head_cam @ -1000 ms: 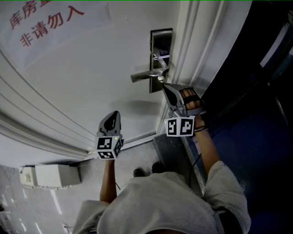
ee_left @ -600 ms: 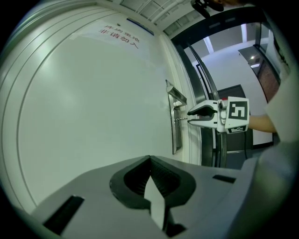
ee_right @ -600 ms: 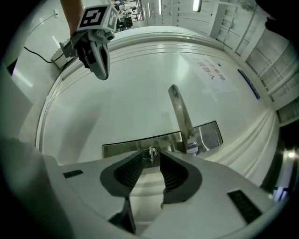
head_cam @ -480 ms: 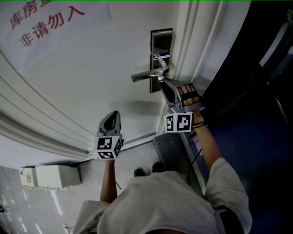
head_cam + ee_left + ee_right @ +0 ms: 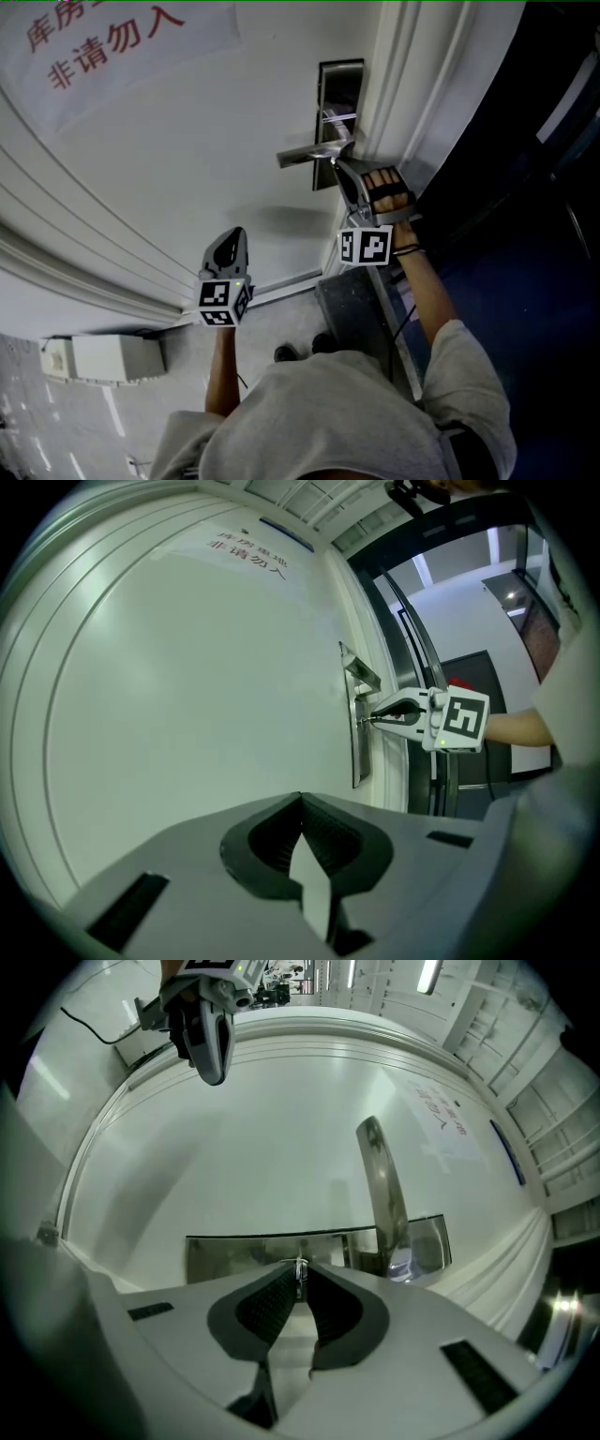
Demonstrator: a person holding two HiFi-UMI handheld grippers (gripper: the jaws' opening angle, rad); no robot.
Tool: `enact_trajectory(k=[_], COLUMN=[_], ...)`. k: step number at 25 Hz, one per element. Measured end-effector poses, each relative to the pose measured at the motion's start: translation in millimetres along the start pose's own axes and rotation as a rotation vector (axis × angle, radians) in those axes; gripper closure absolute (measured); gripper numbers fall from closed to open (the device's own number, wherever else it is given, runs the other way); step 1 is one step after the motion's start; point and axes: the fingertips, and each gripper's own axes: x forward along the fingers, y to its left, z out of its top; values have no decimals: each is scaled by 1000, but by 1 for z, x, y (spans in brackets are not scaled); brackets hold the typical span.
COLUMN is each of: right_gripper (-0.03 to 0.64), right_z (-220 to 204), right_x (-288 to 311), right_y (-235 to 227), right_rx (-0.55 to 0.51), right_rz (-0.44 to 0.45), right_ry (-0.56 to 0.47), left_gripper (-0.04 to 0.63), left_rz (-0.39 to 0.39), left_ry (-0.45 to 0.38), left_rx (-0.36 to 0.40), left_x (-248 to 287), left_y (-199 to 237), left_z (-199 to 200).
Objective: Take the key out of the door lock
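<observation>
**Right gripper closed on the key at the door lock; left gripper held back, empty**

A white door (image 5: pixel 187 141) is seen from above, with a sign in red characters (image 5: pixel 103 42) fixed near its top. A metal lock plate (image 5: pixel 337 89) is mounted at the door's edge, and a lever handle (image 5: pixel 309 155) is carried on it.

The right gripper (image 5: pixel 339 169) is held up to the lock plate by a gloved hand (image 5: pixel 386 192). Its jaws are pressed together on the key (image 5: pixel 299 1266), a thin sliver of metal pinched at the very tips. The key is located at the lock plate, close beside the base of the lever handle. How deep it sits in the lock cannot be made out.

The left gripper (image 5: pixel 300 799) is held well apart from the lock, lower down and in front of the plain door panel. Its jaws are brought together at the tips, and nothing is held between them.
</observation>
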Motion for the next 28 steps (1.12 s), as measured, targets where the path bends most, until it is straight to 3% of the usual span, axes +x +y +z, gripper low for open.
enact_trajectory(k=[4, 28], right_gripper=[583, 588], right_z=[0, 1], right_x=[3, -12], right_y=[2, 1], right_rx=[-23, -19], right_rz=[-5, -7], right_ry=[12, 25], left_gripper=[579, 578], left_rz=[-6, -26], left_ry=[10, 0], left_rx=[-7, 1], left_x=[2, 1], left_y=[-2, -9], left_z=[-3, -1])
